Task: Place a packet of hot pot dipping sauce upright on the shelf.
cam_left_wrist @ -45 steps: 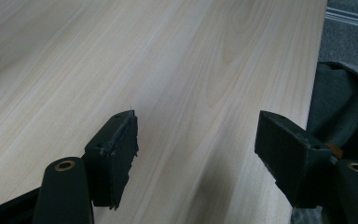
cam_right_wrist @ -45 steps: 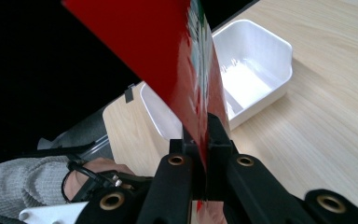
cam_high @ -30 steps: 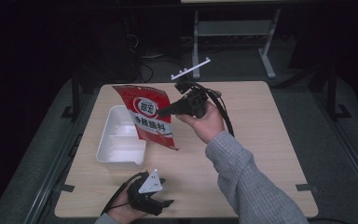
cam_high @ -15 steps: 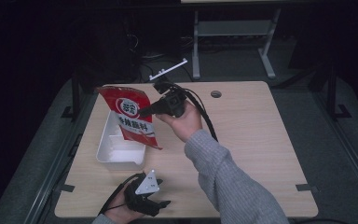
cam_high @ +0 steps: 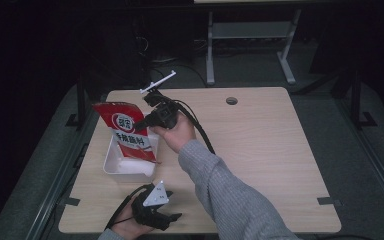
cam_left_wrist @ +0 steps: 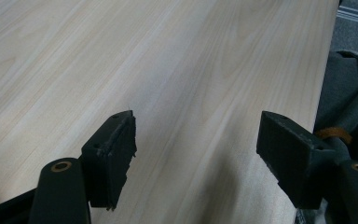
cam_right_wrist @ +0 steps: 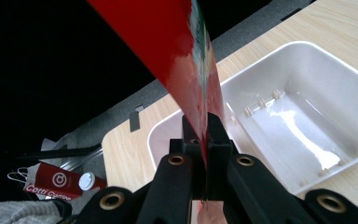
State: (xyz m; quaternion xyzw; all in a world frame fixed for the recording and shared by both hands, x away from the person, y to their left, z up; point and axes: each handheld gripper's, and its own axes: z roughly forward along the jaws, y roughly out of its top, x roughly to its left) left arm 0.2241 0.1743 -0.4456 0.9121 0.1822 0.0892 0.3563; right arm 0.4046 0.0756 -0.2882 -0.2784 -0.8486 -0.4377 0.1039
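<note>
A red snack bag [cam_high: 124, 131] with a white label hangs upright over a white plastic tray [cam_high: 114, 167] at the table's left side. The bag's lower end reaches into the tray. My right gripper [cam_high: 140, 125] is shut on the bag's right edge. In the right gripper view the jaws [cam_right_wrist: 204, 128] pinch the red bag [cam_right_wrist: 168, 42] above the empty tray [cam_right_wrist: 331, 93]. My left gripper [cam_high: 169, 221] rests near the front edge, below the tray. Its jaws stand open [cam_left_wrist: 196, 135] over bare wood, with nothing between them.
The wooden table [cam_high: 270, 150] stretches free to the right, with a round cable hole [cam_high: 231, 100] near its far edge. A metal rack [cam_high: 250, 35] stands behind the table. A red coffee bag [cam_right_wrist: 58, 181] lies on the floor beside the table.
My right gripper has carried the red bag leftward and down, from the table's middle to above the white tray. The left gripper has stayed in place.
</note>
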